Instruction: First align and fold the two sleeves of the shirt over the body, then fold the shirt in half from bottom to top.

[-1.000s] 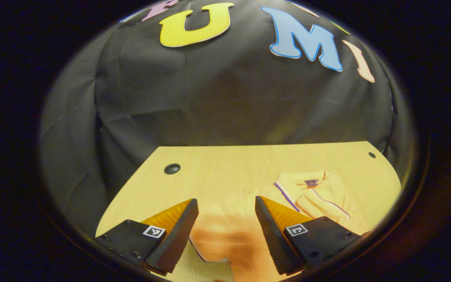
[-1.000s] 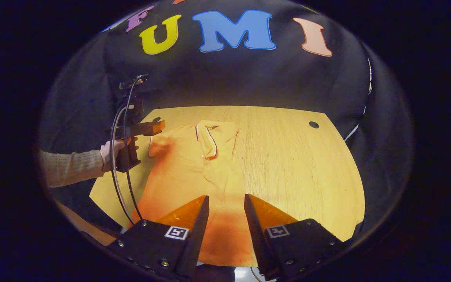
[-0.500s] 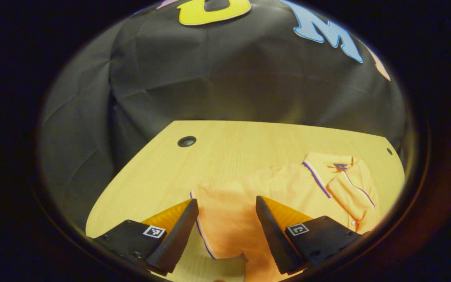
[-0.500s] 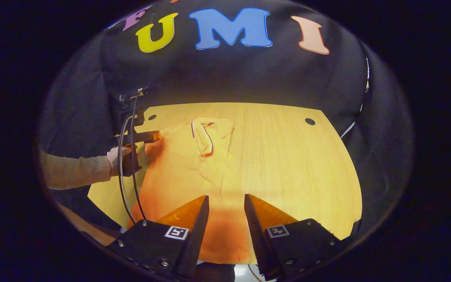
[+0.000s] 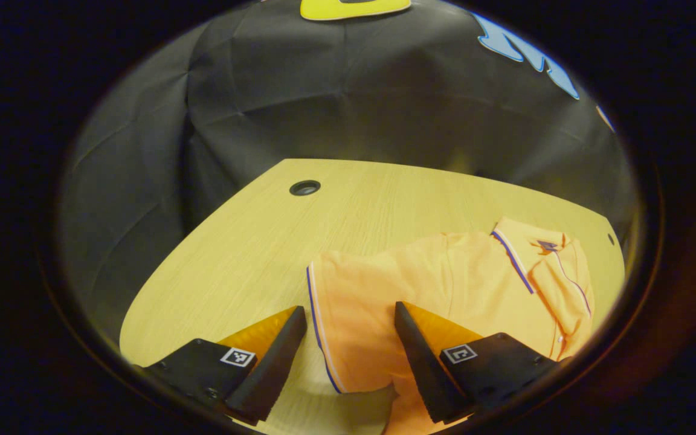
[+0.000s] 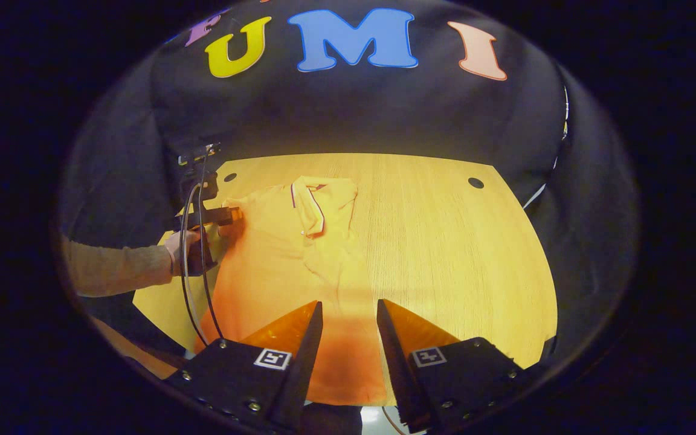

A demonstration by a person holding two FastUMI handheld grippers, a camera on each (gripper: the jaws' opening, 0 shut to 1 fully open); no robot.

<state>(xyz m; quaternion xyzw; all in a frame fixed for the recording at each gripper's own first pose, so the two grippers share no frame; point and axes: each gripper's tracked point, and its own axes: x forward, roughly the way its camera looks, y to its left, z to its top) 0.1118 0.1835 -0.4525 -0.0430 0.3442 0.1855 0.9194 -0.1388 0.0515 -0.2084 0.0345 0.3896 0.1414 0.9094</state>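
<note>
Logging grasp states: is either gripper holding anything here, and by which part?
Nothing held. Left gripper is open around the shirt's sleeve; right gripper is open above the hem.

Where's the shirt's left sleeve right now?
In the left gripper view the sleeve lies flat on the table, between the open left gripper fingers, its striped cuff nearest the left finger.

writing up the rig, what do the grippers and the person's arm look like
Each gripper has two wedge-shaped fingers on black bolted blocks, each bearing a small square black-and-white marker. The left gripper has a dark upright handle with black cables looping down. The arm wears a beige knit sleeve.
</note>
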